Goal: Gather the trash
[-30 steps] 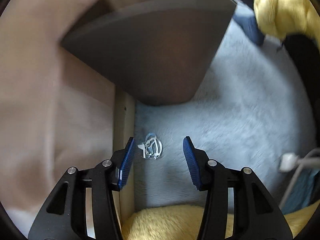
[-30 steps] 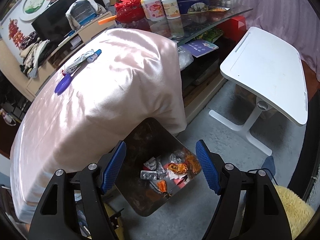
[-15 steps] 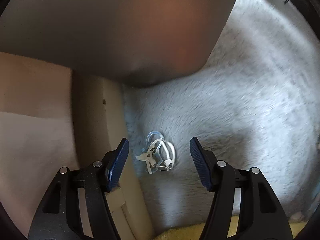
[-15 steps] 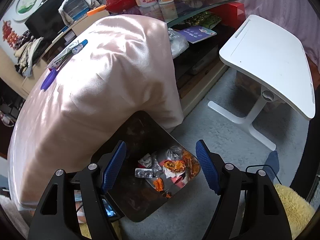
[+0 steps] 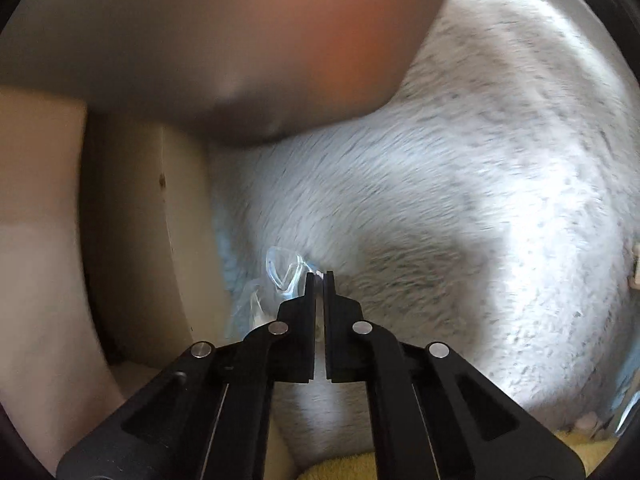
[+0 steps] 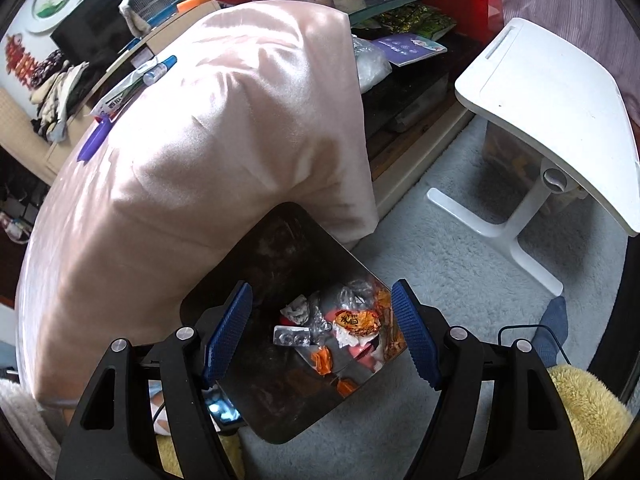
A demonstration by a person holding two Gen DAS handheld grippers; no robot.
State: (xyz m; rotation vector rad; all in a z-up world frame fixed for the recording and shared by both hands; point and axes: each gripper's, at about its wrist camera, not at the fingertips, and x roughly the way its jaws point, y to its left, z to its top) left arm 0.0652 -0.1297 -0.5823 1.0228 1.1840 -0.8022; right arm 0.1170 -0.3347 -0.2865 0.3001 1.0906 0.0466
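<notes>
Left wrist view: we see the left tool [image 5: 319, 280] pointing steeply down at the pale grey shag carpet [image 5: 500, 208], its two black fingers pressed together with only a sliver of light between them. At the fingertips lies a crumpled clear plastic wrapper [image 5: 285, 270], pinched at its right edge between the pads, the rest of it bulging out to the left on the carpet pile. A beige wooden leg [image 5: 140, 232] stands just left of the wrapper, and the blurred dark underside of the trash bin [image 5: 224, 48] fills the upper part of the frame.

In the right wrist view, we find the right tool [image 6: 322, 332] with its blue-padded fingers spread wide and nothing between them, hovering over the open mouth of the dark square trash bin [image 6: 280, 264]. Inside the bin sit candy wrappers [image 6: 356, 320] in orange and clear foil. The bin stands on the carpet against a worktop draped in pink satin cloth [image 6: 208, 140]; a white side table [image 6: 552, 92] stands to the right.
</notes>
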